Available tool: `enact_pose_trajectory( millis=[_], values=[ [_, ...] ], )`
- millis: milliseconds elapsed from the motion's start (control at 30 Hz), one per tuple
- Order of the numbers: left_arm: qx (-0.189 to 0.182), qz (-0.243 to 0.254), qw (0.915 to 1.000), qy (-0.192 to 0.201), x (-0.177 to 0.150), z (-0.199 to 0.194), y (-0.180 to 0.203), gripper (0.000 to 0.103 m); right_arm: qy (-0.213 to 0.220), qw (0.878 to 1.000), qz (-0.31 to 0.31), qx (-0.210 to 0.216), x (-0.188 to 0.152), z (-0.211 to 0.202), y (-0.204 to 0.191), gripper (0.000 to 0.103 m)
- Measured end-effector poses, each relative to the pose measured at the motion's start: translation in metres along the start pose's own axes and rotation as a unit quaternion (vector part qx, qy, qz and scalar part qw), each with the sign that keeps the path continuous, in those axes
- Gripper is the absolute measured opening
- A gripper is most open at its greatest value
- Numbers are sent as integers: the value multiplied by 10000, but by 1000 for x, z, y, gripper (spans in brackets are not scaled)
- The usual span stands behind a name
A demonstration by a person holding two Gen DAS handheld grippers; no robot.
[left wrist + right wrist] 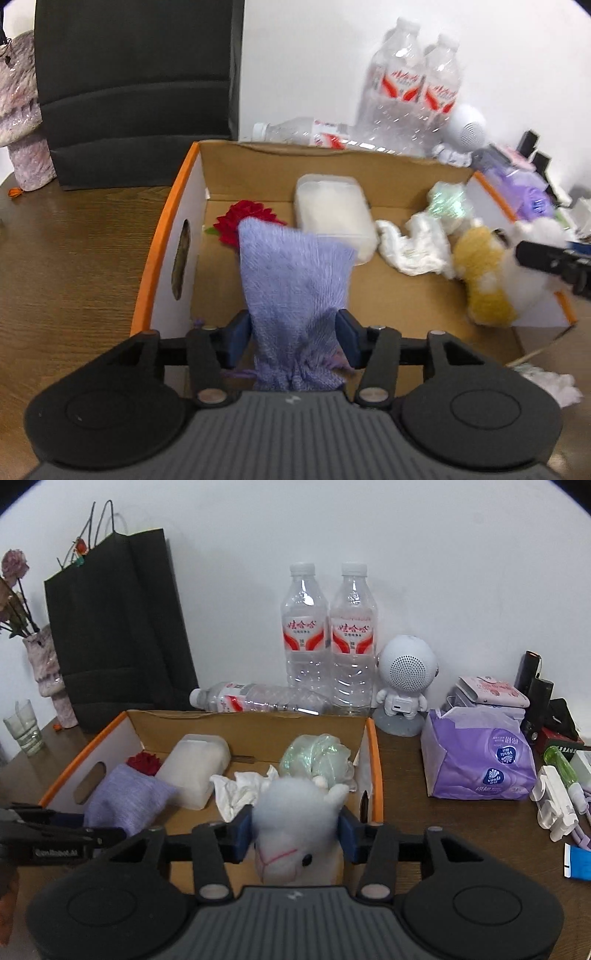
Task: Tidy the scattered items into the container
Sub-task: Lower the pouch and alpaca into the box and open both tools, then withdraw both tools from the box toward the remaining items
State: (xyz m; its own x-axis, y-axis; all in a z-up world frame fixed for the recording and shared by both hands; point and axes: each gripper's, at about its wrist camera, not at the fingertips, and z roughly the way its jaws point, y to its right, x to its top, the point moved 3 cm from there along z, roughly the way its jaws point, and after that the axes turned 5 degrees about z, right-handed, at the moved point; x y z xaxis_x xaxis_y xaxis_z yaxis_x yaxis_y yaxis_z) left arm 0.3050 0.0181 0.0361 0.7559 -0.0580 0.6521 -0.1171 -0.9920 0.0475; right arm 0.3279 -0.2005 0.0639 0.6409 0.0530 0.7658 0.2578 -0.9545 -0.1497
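A cardboard box with an orange rim (162, 236) (375, 746) stands on the wooden table. It holds a red fabric flower (236, 221), a white lidded tub (332, 218), crumpled white tissue (410, 247) and a shiny green bundle (314, 755). My left gripper (293, 317) is open over the box's near left part. A lavender knit pouch (291, 280) (125, 801) sits loose between its blue pads and sags into the box. My right gripper (294, 814) is open at the near right part, with a white and yellow plush alpaca (295, 812) (480, 277) unpinched between its fingers.
Two upright water bottles (328, 635) and one lying bottle (258, 698) stand behind the box by the wall, with a black paper bag (118, 627) and a vase (44, 672) at left. A round speaker figure (406, 679), a purple tissue pack (476, 757) and small clutter crowd the right.
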Motion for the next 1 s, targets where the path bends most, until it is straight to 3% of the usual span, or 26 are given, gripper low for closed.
enact_pose_trajectory(
  millis=[33, 67, 133, 233, 333, 433, 600, 700, 867, 1000],
  values=[
    [41, -3, 10000, 41, 2, -6, -1, 56, 43, 10000, 3, -28, 1, -4, 0, 72],
    [119, -35, 9999, 97, 5, -14, -3, 64, 101, 9999, 19, -86, 4, -9, 1, 75],
    [182, -165, 9994, 226, 9, -30, -10, 73, 218, 9997, 88, -120, 11, -23, 2, 77],
    [197, -230, 9992, 255, 13, -49, -13, 76, 306, 9993, 214, 47, 22, -46, 3, 77],
    [390, -262, 9983, 355, 12, -70, -13, 103, 229, 9986, 419, 224, 30, -66, 3, 81],
    [523, -223, 9982, 205, 7, -85, -8, 103, -166, 9979, 525, 349, 26, -74, 1, 83],
    [645, -354, 9972, 90, -11, -101, 4, 103, -590, 9975, 390, 2, -4, -82, -3, 84],
    [933, -469, 9943, 195, -36, -109, 10, 103, -647, 9972, 357, -121, -29, -87, -7, 85],
    [847, -636, 9943, 78, -87, -103, 18, 103, -870, 9949, 492, -144, -80, -85, -9, 85],
    [868, -709, 9937, 41, -115, -100, 22, 103, -807, 9950, 501, -318, -110, -87, -15, 85]
  ],
)
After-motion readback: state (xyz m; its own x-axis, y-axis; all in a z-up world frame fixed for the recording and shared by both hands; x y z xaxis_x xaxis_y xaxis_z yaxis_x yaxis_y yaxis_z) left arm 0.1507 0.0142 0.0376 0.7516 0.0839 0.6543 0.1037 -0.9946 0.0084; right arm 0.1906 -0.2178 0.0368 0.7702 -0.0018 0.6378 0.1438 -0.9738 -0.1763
